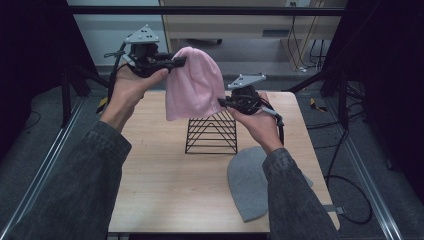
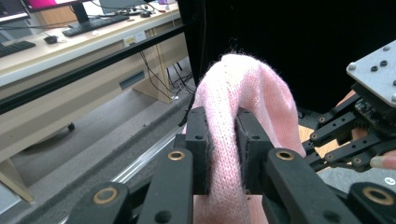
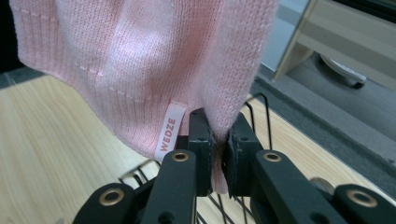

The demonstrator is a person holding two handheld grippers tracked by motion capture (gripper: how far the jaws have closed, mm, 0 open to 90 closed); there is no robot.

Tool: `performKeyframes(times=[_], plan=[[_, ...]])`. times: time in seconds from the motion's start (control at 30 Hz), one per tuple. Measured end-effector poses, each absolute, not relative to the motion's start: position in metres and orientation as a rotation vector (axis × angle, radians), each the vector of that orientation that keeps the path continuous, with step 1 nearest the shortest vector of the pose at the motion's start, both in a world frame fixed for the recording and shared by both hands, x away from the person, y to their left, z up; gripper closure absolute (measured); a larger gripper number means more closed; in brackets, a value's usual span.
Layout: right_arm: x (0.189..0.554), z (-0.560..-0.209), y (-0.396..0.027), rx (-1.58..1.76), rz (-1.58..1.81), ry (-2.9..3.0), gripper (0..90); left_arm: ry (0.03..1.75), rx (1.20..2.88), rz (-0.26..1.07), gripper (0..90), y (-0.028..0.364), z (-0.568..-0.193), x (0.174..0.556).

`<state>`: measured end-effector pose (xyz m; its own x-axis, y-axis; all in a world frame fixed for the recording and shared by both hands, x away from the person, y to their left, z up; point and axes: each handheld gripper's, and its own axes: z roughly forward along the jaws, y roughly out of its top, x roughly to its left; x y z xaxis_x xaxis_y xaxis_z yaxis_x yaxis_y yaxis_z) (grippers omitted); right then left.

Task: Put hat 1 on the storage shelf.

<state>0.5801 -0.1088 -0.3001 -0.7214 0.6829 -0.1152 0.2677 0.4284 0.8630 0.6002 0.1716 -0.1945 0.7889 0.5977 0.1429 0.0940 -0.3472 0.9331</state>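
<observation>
Seen from the high view, a person in grey sleeves holds a pink knit hat (image 1: 194, 82) in the air between two grippers: the left gripper (image 1: 178, 62) pinches the hat near its crown, while the right gripper (image 1: 222, 102) pinches its lower edge, so the hat hangs stretched between them. Directly below the right gripper stands a black wire rack (image 1: 212, 132) on the wooden table (image 1: 160, 180), and a grey hat (image 1: 247, 182) lies flat on the table nearer the person, partly under the right forearm. In the left gripper view, the jaws press from both sides on a thick fold of the pink hat (image 2: 233, 121), which rises above them; the other gripper (image 2: 362, 135) shows off to the right. In the right gripper view, the jaws clamp the ribbed edge of the pink hat (image 3: 140, 60) just beside a small label (image 3: 168, 130), with the rack's wires (image 3: 259, 116) close behind and below.
</observation>
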Motion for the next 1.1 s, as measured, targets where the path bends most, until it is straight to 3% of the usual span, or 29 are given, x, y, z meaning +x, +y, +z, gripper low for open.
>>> performKeyframes(times=[1.1], plan=[[0.577,-0.340,-0.129,0.836,1.143,2.207,82.8,0.500,1.890,0.577,76.2,0.138,-0.235,0.620]])
